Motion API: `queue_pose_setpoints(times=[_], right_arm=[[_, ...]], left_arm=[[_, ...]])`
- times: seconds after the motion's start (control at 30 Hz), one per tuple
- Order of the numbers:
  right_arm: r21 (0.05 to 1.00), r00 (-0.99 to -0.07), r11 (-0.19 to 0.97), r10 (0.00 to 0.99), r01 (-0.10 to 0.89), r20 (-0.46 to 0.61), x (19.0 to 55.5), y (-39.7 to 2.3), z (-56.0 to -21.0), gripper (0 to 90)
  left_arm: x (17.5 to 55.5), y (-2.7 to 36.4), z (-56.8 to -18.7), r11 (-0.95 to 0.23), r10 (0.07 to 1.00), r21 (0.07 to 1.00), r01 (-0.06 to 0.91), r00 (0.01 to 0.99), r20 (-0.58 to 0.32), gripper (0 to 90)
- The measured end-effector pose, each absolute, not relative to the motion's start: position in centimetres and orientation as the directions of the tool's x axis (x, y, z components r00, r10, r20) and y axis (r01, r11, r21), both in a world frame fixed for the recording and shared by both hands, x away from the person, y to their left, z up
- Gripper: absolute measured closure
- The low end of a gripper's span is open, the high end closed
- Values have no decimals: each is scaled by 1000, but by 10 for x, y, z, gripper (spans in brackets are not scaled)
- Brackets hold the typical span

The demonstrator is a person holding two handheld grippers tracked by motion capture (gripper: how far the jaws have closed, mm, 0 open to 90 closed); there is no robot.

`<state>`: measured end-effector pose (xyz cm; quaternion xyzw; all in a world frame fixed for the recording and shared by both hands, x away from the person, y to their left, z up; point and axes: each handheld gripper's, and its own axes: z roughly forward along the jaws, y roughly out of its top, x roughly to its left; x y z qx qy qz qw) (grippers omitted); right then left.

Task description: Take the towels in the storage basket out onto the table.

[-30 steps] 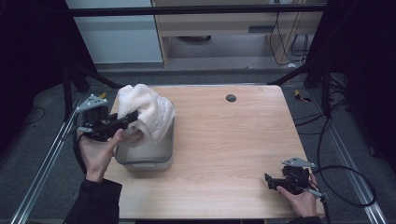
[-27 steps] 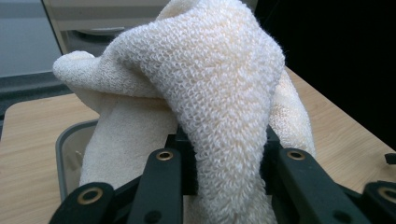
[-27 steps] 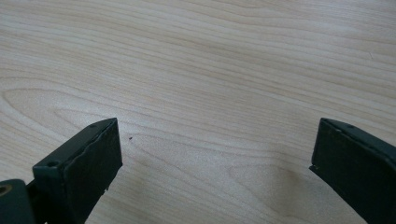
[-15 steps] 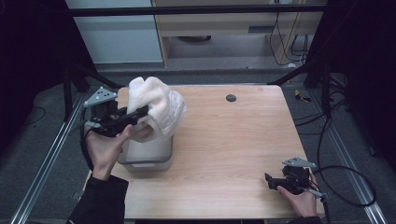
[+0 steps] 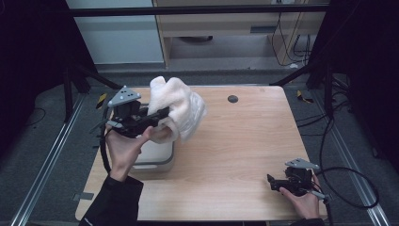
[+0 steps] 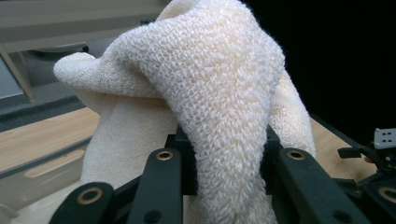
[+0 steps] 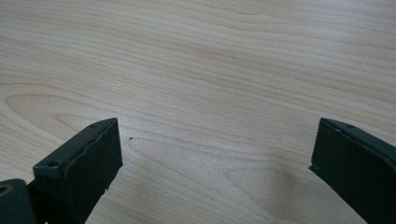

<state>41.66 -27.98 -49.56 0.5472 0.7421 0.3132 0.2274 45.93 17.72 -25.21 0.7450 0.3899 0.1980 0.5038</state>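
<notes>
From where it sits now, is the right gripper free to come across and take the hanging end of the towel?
Probably yes. The right gripper rests open at the table's near right corner, with bare wood between it and the towel, which hangs lifted in the left gripper above the grey bin. It would have to travel far.

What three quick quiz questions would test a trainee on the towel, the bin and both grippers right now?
1. True or false: the left gripper has its jaws shut on the white towel.
2. Where is the towel relative to the grey bin? A) folded flat on the table B) lifted above the bin C) pushed under the bin
3. What lies between the jaws of the right gripper?

Key:
1. True; in the left gripper view the towel drapes between the jaws.
2. B.
3. Nothing; the jaws stand open over the bare wooden table.
</notes>
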Motion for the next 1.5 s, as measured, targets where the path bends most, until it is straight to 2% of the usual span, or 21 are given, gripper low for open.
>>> queue_pose_setpoints(times=[0.9, 1.5], right_arm=[[728, -293, 195, 956, 657, 8, 416, -280, -494, 27], [731, -305, 212, 952, 648, -5, 416, -281, -495, 30]], left_arm=[[483, 92, -290, -249, 688, 886, 392, 715, -123, 705], [504, 50, -348, -288, 663, 847, 447, 731, -161, 703]])
